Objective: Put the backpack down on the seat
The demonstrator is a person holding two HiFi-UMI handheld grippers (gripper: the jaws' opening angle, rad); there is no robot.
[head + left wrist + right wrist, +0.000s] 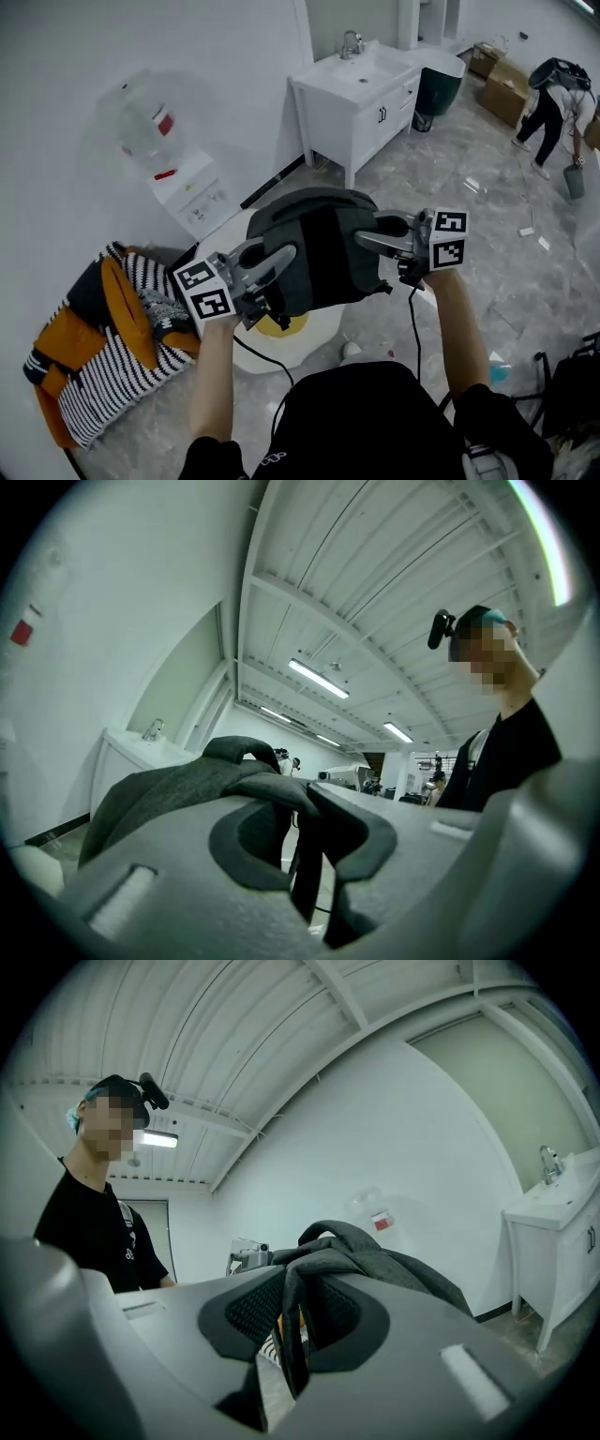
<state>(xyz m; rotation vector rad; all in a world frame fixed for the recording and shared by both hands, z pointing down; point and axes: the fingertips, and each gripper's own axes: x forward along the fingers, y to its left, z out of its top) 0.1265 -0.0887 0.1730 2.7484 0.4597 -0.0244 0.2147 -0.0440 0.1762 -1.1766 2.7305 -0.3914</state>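
A dark grey backpack (319, 248) hangs in the air between my two grippers, above a round white seat (298, 352) with a yellow middle. My left gripper (267, 274) is shut on a backpack strap at the bag's left side. The strap runs down between its jaws in the left gripper view, where the left gripper (300, 846) sits in front of the backpack (173, 789). My right gripper (382, 240) is shut on a strap at the bag's right side. The right gripper view shows the right gripper (295, 1330) pinching that strap below the backpack (384, 1255). Most of the seat is hidden under the bag.
A heap of striped and orange clothes (103, 337) lies left of the seat. A water dispenser (183, 183) stands against the wall behind. Further back are a white sink cabinet (361, 94), a dark bin (436, 89), cardboard boxes (506, 89) and a bending person (558, 103).
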